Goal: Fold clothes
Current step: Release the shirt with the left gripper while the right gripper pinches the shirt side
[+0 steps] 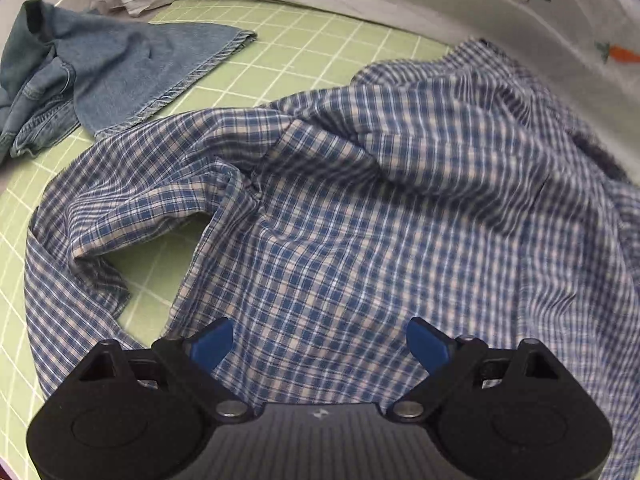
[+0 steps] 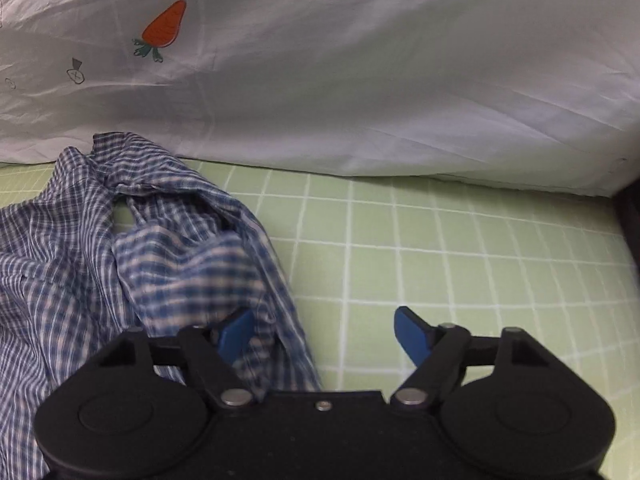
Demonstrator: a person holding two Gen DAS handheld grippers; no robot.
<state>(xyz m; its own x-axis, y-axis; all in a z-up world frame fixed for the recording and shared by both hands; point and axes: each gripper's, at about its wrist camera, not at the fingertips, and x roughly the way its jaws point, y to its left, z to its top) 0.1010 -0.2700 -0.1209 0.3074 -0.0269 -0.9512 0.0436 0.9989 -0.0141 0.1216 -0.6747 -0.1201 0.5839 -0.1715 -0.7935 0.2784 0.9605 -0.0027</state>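
Note:
A crumpled blue-and-white checked shirt (image 1: 360, 208) lies spread over the green gridded sheet (image 1: 320, 40). My left gripper (image 1: 320, 340) hangs just above the shirt's near part, jaws wide apart, with nothing pinched between its blue pads (image 1: 214, 344). In the right wrist view the same shirt (image 2: 132, 260) is bunched at the left. My right gripper (image 2: 324, 332) stands open over the shirt's right edge; a fold of the cloth lies against its left pad (image 2: 236, 334), while the right pad (image 2: 412, 332) is over the bare sheet (image 2: 460, 264).
A heap of blue denim (image 1: 100, 72) lies at the far left on the sheet. A white cloth with a carrot print (image 2: 164, 28) runs along the back like a wall. The green sheet stretches to the right of the shirt up to a dark edge (image 2: 630, 216).

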